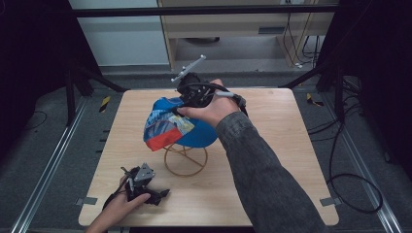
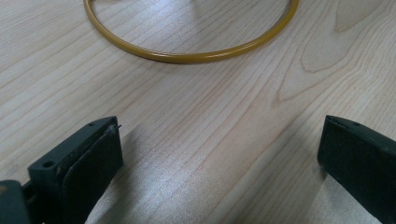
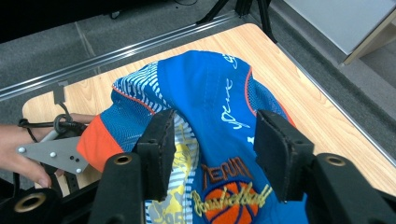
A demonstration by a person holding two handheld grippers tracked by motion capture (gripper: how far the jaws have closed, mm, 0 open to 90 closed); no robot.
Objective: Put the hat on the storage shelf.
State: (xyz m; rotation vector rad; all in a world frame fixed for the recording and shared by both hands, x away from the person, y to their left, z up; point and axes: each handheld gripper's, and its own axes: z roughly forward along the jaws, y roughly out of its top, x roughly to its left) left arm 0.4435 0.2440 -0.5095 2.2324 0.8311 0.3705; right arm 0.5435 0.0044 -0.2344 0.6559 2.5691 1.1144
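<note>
Right gripper (image 1: 187, 99), jaws astride the cap (image 1: 182, 124) crown at 12 o'clock, could topple the stand (image 1: 185, 160); left gripper (image 1: 163, 193) spread, idle

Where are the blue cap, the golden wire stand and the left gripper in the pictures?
blue cap (image 3: 210, 93): right gripper view, on its blue crown panel.
golden wire stand (image 2: 187, 57): left gripper view, on its base ring.
left gripper (image 1: 165, 193): high view, at the tips of its jaws, near the table's front edge.
</note>
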